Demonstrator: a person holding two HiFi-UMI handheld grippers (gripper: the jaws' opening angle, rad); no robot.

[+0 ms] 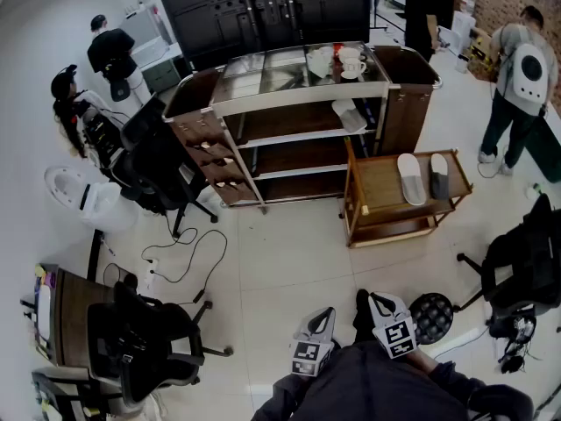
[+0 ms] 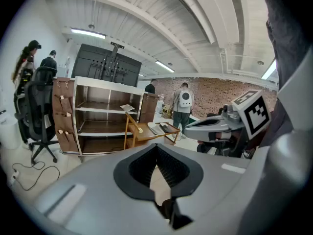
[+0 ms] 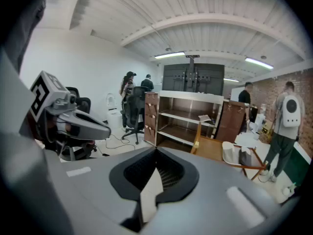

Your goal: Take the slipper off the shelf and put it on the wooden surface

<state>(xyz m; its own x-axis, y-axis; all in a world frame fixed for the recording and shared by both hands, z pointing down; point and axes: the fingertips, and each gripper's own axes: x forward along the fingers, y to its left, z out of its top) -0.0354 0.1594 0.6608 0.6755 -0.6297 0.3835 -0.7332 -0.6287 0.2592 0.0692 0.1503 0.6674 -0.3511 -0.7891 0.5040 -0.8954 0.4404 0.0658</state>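
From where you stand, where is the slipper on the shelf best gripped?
Probably at its near end, coming in level from the open front: the slipper lies flat on the shelf, with that end at the front edge.

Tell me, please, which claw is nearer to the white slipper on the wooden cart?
Right. The right claw is almost directly in line with the white slipper, though far short of it; the left claw is held farther off to its left.
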